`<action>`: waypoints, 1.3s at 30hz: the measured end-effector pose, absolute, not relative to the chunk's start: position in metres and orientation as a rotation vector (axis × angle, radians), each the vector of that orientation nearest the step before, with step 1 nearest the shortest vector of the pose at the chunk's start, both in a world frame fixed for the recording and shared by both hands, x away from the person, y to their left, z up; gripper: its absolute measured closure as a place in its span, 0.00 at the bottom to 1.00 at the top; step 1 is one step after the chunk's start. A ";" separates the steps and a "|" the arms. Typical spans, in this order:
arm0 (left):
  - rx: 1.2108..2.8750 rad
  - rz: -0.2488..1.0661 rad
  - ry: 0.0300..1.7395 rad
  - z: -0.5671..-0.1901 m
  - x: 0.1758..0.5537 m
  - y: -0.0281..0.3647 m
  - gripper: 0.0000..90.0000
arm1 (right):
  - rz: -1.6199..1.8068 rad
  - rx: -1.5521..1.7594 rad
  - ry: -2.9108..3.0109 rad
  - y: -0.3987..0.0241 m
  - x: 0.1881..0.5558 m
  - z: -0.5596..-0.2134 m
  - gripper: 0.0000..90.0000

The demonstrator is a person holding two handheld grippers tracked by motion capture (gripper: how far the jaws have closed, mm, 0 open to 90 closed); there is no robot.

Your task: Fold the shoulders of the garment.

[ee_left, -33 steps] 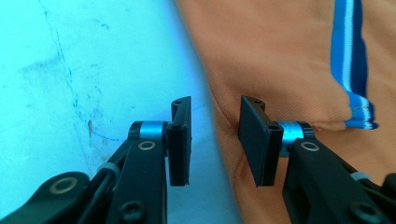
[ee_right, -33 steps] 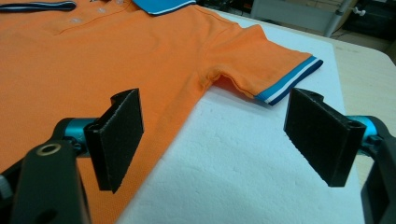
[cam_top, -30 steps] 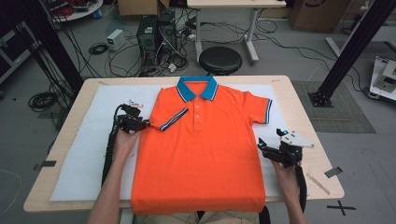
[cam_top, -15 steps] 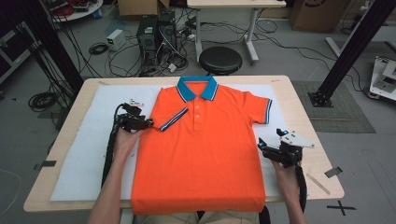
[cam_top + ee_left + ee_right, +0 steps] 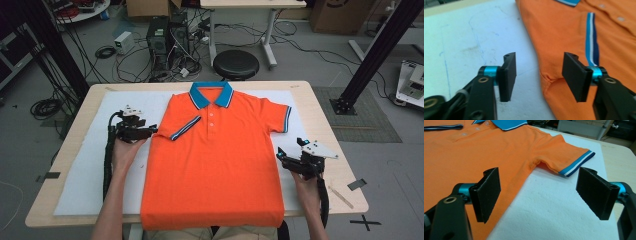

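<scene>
An orange polo shirt (image 5: 215, 170) with a blue collar lies flat, front up, on the white sheet. Its left sleeve is folded in over the chest, with the striped cuff (image 5: 185, 127) pointing at the buttons. My left gripper (image 5: 152, 131) hovers at the folded shoulder edge (image 5: 546, 77). Its jaws have just been opening and now stand apart, above the fabric edge and pressing on nothing. My right gripper (image 5: 280, 154) stands open beside the shirt's right side. Beyond its pads (image 5: 487, 192) the right sleeve (image 5: 566, 157) lies spread out.
A white foam sheet (image 5: 90, 165) covers most of the wooden table (image 5: 340, 180). Behind the table stand a black stool (image 5: 236, 64), computer boxes and several cables on the floor. A black frame post (image 5: 375, 50) rises at the right.
My left gripper has drawn back slightly from the folded shoulder and its jaws have spread. The folded sleeve stays on the chest. The right hand has not moved.
</scene>
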State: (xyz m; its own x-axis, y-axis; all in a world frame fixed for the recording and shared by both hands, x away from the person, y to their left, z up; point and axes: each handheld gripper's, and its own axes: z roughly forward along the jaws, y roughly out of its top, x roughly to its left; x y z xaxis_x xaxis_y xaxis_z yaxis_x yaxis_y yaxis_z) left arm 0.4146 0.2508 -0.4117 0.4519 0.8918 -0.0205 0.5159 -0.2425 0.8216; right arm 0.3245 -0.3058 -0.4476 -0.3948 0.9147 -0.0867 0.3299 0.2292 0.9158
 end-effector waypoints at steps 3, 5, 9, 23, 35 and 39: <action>1.880 0.592 1.141 -0.412 0.405 0.257 0.45 | 1.153 1.156 1.852 -0.306 0.324 -0.448 0.23; 1.859 0.610 1.113 -0.412 0.394 0.262 0.44 | 1.155 1.154 1.848 -0.307 0.325 -0.448 0.23; 1.839 0.599 1.078 -0.419 0.373 0.273 0.42 | 1.161 1.164 1.847 -0.307 0.325 -0.448 0.23; 1.749 0.664 1.106 -0.448 0.329 0.299 0.40 | 1.172 1.178 1.836 -0.309 0.325 -0.447 0.23; 1.743 0.665 1.163 -0.449 0.331 0.299 0.38 | 1.176 1.233 1.810 -0.311 0.326 -0.447 0.23; 1.727 0.671 1.150 -0.449 0.329 0.300 0.38 | 1.142 1.225 1.827 -0.308 0.327 -0.447 0.24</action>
